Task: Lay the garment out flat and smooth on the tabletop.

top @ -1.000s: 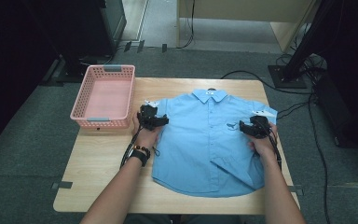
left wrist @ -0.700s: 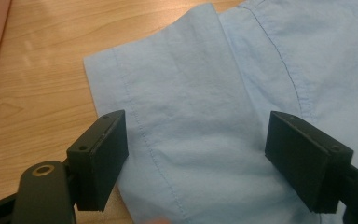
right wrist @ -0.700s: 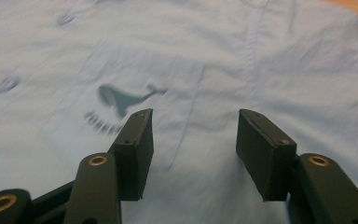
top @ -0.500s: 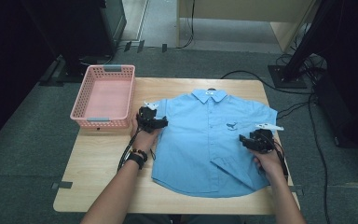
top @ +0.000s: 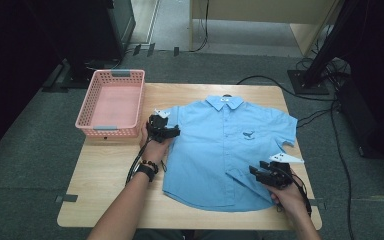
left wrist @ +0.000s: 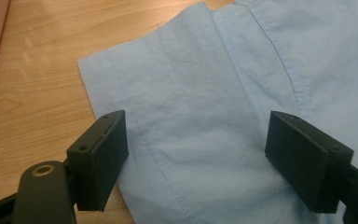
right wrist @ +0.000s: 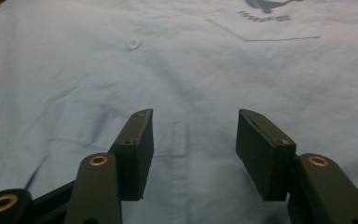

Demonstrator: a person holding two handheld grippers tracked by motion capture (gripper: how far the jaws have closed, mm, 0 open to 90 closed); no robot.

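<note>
Wooden table carries a blue shirt laid flat. Left gripper rests released over the shirt's sleeve; right gripper, jaws just narrowed yet gripping nothing, hovers over the shirt's lower front.

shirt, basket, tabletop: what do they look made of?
Shirt: thin woven fabric, likely cotton blend, matte; soft wrinkles and stitched seams show in the left gripper view.
Basket: pink moulded plastic by the look, with perforated walls.
Table: light wood or wood-look laminate, slightly glossy; grain shows, real or printed I cannot tell.
</note>
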